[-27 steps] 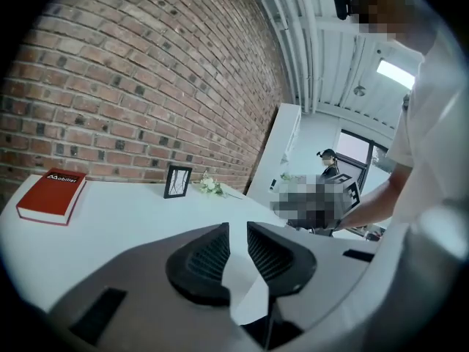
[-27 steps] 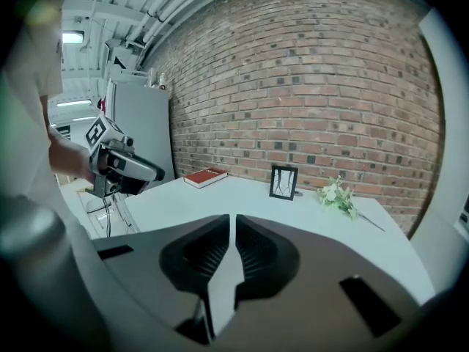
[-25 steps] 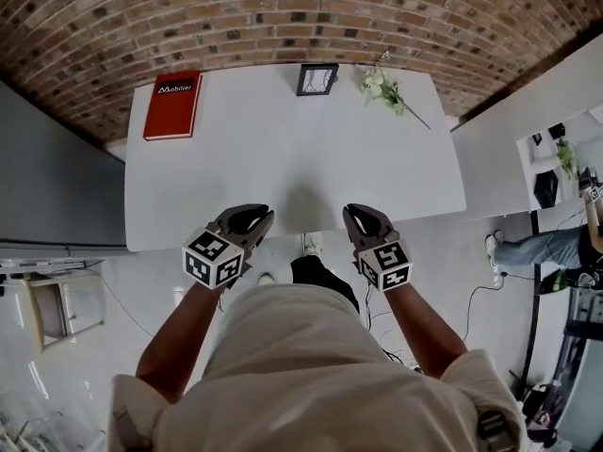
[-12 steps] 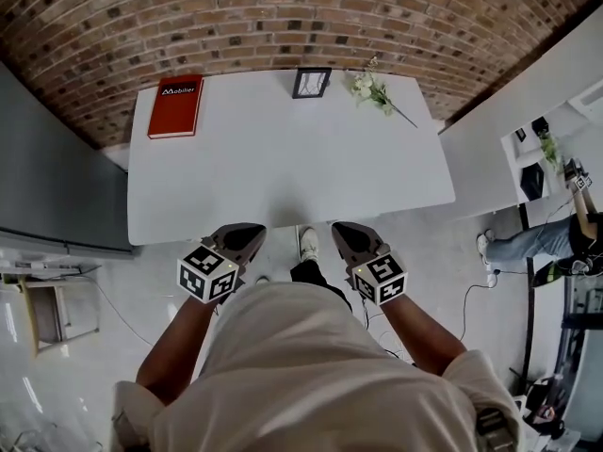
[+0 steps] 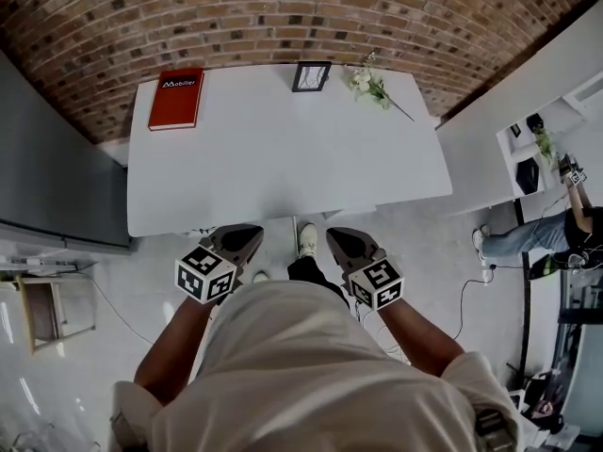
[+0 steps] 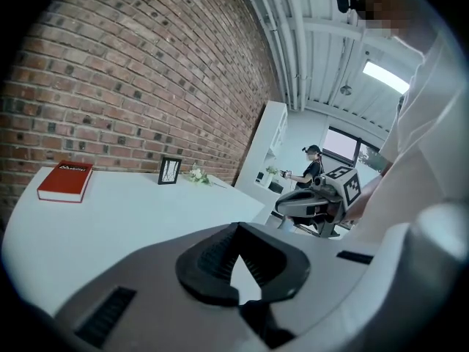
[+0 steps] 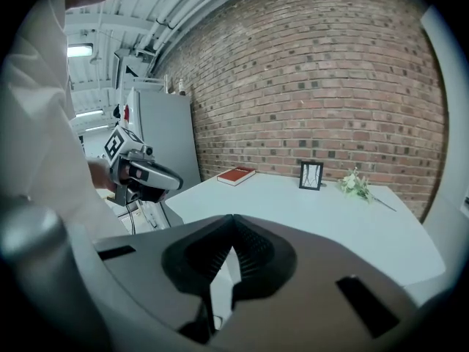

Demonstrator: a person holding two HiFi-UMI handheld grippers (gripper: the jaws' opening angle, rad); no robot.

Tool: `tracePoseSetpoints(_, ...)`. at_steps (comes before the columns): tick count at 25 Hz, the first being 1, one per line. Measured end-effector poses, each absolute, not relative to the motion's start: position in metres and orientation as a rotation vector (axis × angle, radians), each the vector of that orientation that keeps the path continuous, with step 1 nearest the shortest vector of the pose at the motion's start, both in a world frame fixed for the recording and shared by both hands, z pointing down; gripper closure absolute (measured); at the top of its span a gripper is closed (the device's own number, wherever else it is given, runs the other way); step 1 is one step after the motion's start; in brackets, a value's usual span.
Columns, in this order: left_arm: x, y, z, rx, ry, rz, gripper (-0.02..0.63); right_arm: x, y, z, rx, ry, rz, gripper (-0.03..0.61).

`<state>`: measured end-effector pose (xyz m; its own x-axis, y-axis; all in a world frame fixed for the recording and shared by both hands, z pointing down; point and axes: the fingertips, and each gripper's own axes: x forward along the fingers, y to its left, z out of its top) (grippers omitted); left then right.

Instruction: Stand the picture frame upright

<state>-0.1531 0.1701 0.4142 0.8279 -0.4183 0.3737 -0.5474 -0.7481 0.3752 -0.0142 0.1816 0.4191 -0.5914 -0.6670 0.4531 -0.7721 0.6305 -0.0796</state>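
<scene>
Brickwork (image 5: 283, 17) closes the far side of what we see, and the white table (image 5: 283, 168) stands with its far edge close to it. We stand at the near edge of this table and hold both tools in front of us, off the table, above the floor.

The left gripper (image 5: 249, 235) points toward the near edge, left of its middle. Its jaws are pressed together at the tips and we see nothing between them. The right gripper (image 5: 336, 237) is just beside it, right of the middle of the near edge. Its jaws are also together, with nothing caught in them. The two grippers are apart from each other and neither touches the table.

At the far left corner lies a red book (image 5: 175, 99), flat, with white print on its cover. Near the far edge, right of the middle, lies a sprig of white flowers (image 5: 369, 85), its stem pointing to the right edge.

The picture frame (image 5: 312, 76) is at the middle of the far edge, between the book and the flowers, standing upright with its face turned to us. It is dark and thin, well apart from both grippers.
</scene>
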Motion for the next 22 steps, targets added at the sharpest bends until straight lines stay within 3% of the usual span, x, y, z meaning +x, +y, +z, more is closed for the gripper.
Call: tracePoseSetpoints(22, -0.173, 0.177, 0.420, 2.497, -0.753, 0.357, 0.620, -0.025, 0.189, 0.413, 1.104, -2.474, 0.324, 0.575)
